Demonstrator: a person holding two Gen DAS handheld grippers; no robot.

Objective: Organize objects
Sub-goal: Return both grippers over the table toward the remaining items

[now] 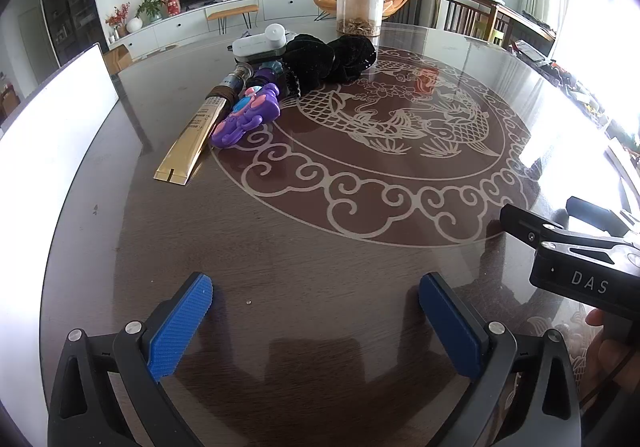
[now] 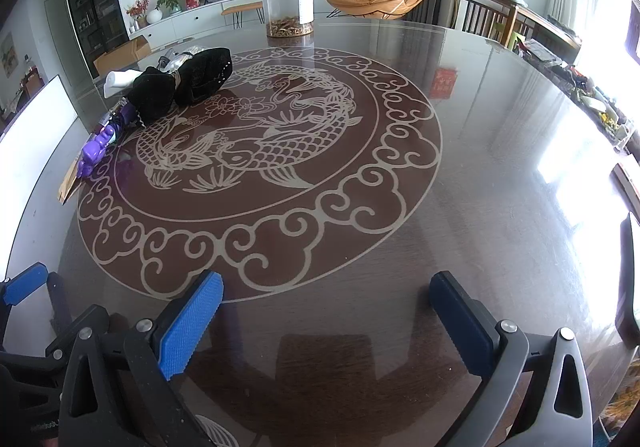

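1. The objects to organize lay in a loose cluster on the far left part of the round, glossy dark-brown table [image 1: 320, 247] with its pale carp-and-cloud inlay: a purple plastic toy with pink and blue details [image 1: 249, 115], a long flat gold packet [image 1: 188, 143], a crumpled black velvet cloth [image 1: 332, 57] and a white rectangular device with a round cap [image 1: 262, 41].
2. All of them sat well apart from the left gripper [image 1: 316, 321], ahead and to the left of its blue ribbed pads [image 1: 180, 327].
3. The left gripper's jaws stood wide apart with only bare tabletop between them; it held nothing.
4. The right gripper [image 2: 326, 321] likewise stood spread wide over bare table, empty, with the cluster far off at the upper left of its view.
5. A tall clear cylindrical jar with a black lid [image 1: 360, 5] and brownish contents at its bottom stood beyond the cloth, apart from it.
6. A small glass bottle and other purple items were wedged between the packet and the cloth, too overlapped to identify.
7. From the right wrist view, the cloth hid most of the white device, and the gold packet was cut down to a sliver at the table's edge.
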